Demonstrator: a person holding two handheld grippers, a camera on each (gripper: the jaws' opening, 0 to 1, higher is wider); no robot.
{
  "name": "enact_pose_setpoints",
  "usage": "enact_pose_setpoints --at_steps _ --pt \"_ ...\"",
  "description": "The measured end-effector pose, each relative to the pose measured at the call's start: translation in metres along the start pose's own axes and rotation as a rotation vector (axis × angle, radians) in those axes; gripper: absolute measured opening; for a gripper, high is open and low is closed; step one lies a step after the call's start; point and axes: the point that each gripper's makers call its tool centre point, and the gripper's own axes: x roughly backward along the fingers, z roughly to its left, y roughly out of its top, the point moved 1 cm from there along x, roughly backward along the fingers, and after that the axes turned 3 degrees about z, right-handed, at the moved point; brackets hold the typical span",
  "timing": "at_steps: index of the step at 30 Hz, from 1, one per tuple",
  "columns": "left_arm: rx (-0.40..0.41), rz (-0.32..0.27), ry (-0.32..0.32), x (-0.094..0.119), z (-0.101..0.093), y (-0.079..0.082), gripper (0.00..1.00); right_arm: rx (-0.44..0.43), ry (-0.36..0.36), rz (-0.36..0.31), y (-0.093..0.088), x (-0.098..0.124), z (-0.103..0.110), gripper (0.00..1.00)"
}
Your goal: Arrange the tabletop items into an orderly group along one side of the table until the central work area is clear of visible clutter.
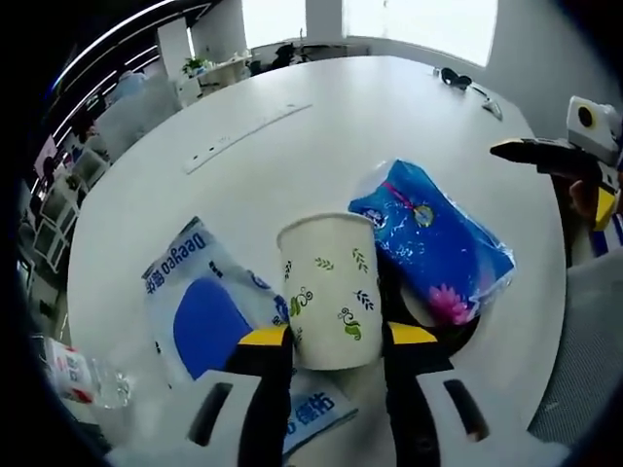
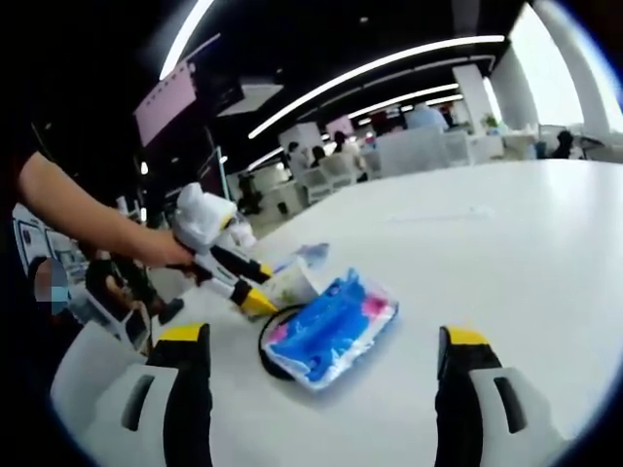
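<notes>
Clamping a paper cup [image 1: 329,290] between its jaws, the left gripper [image 1: 336,342] holds it over the white desk [image 1: 321,126], between a white-blue pack [image 1: 200,306] and a blue tissue pack [image 1: 438,238]. The right gripper [image 2: 321,355] stands wide apart, empty, facing that tissue pack.

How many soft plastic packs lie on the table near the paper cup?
2. A blue tissue pack lies to the right of the paper cup; a white and blue pack lies to its left. Others may be hidden.
</notes>
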Motion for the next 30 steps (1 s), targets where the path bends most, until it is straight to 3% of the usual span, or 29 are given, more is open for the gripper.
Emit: enact_pose_setpoints --at_steps 14,30 --pt "-0.005 -0.045 0.035 0.016 0.007 0.001 0.35 0.013 0.013 -0.007 0.006 -0.002 0.007 0.94" --pt "-0.015 -0.147 0.055 0.040 0.010 0.010 0.35 0.045 0.046 0.007 0.011 -0.013 0.021 0.95"
